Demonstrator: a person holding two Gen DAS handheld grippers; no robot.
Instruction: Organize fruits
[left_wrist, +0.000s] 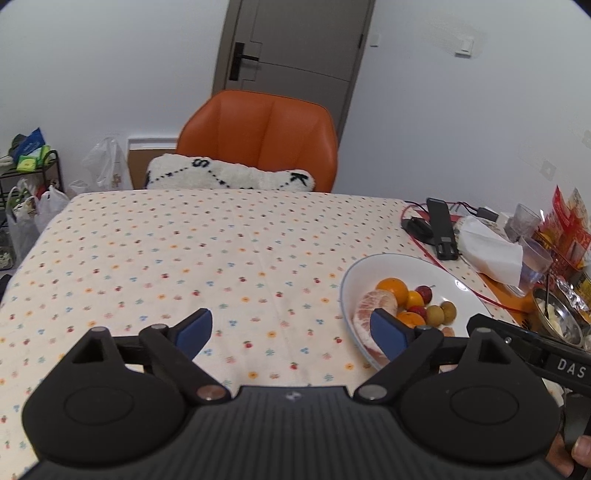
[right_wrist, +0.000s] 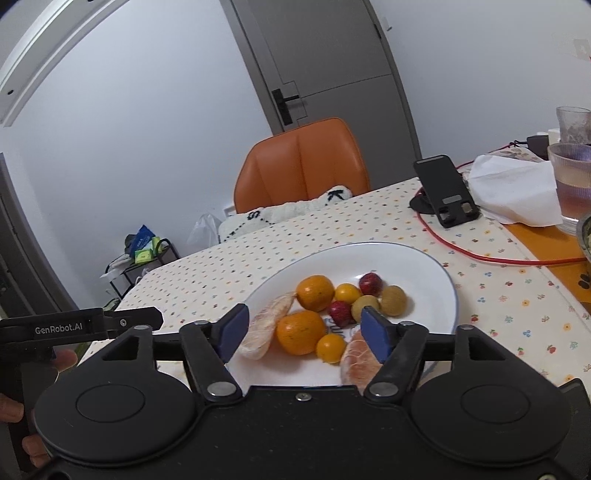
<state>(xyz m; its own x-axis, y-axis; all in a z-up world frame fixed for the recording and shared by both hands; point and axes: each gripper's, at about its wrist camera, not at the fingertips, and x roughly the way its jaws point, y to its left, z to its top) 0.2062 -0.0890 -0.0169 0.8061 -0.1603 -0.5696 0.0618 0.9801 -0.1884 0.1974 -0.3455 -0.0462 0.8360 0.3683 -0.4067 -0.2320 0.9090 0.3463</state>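
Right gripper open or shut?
Open. The right gripper has its blue pads spread wide over the white plate, gripping nothing.

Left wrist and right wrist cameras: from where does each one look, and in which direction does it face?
Left wrist: sits on the open left gripper, above the dotted tablecloth, facing the orange chair; fingers of a hand show.
Right wrist: sits on the open right gripper, low over the white plate of fruit; a hand on the other gripper shows.
Shared: plate, chair, grey door.
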